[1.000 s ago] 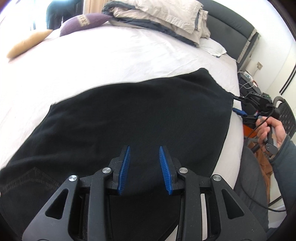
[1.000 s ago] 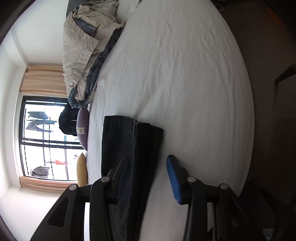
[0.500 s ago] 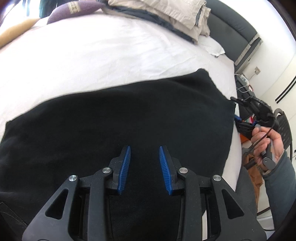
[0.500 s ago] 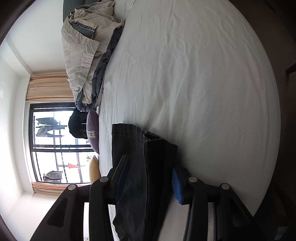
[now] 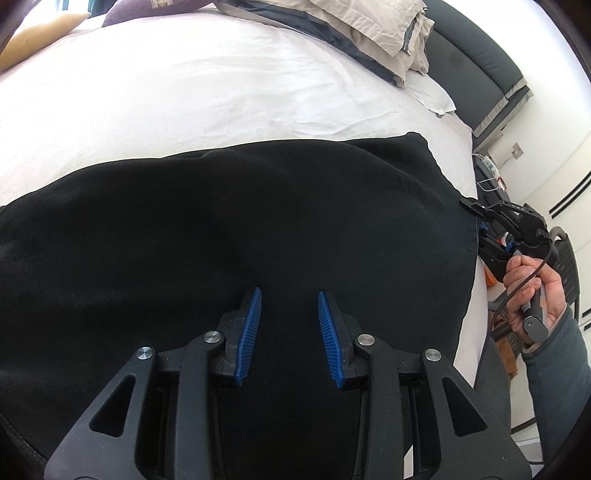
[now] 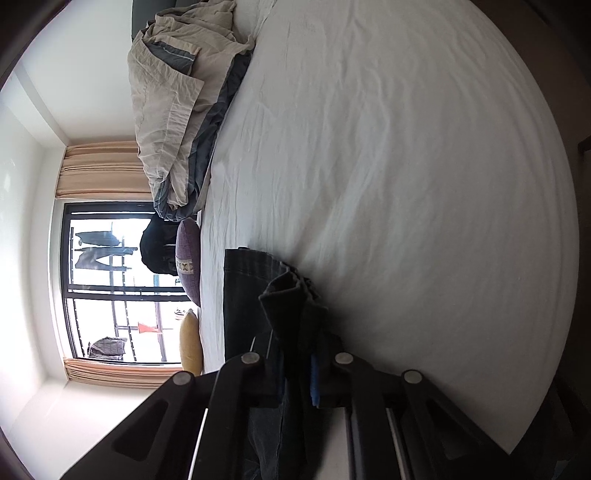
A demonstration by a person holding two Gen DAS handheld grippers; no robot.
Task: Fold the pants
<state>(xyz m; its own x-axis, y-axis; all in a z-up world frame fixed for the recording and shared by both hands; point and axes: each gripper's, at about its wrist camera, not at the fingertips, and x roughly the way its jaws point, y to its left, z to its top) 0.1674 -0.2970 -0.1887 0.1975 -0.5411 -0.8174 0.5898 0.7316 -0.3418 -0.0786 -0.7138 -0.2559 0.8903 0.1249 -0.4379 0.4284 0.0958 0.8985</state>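
Observation:
Black pants point(image 5: 258, 221) lie spread across the white bed point(image 5: 184, 92). My left gripper point(image 5: 290, 317) hovers open and empty over the pants' near part, blue pads apart. My right gripper point(image 6: 297, 360) is shut on the hem end of the pants point(image 6: 284, 299), pinching bunched dark cloth at the bed's side edge. In the left wrist view the right gripper point(image 5: 480, 218) shows at the pants' right end, held by a hand point(image 5: 532, 291).
A rumpled beige and grey duvet point(image 5: 369, 26) lies at the head of the bed with a white pillow point(image 5: 432, 96). A purple cushion point(image 6: 188, 258) and a yellow cushion point(image 6: 190, 343) lie near the window. A dark headboard point(image 5: 491, 74) stands behind.
My right gripper has closed on the pants' end, which was loose between open fingers before. My left gripper has moved lower and closer over the pants, still open.

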